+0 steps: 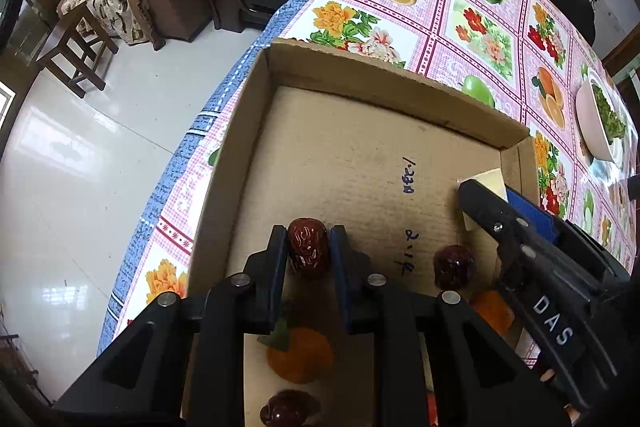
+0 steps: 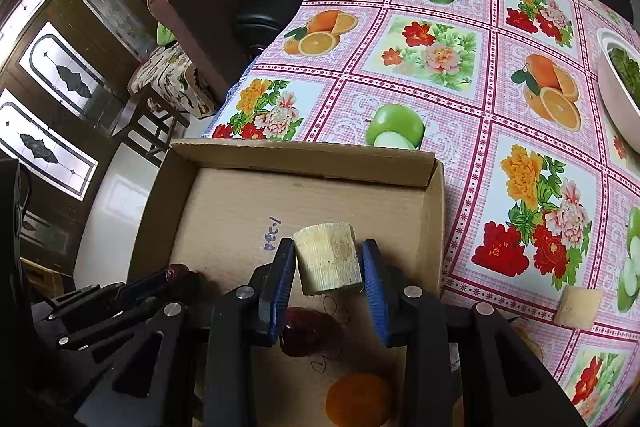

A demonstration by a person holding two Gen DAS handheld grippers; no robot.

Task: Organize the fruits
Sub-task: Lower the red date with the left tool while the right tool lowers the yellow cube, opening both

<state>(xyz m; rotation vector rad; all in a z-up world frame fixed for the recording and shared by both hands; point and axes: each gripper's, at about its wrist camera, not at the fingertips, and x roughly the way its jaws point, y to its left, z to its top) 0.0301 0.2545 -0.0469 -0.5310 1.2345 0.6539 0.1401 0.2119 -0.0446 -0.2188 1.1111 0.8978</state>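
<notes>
A shallow cardboard box lies on the fruit-print tablecloth. My left gripper is shut on a dark red date and holds it over the box floor. My right gripper is shut on a pale cut sugarcane chunk, also over the box; it shows from the side in the left wrist view. Inside the box lie another date, a third date, an orange fruit with a green leaf and a second orange fruit.
A second sugarcane chunk lies on the tablecloth right of the box. A white bowl of greens stands at the far right. The table edge drops to a tiled floor on the left, with a stool and a sofa beyond.
</notes>
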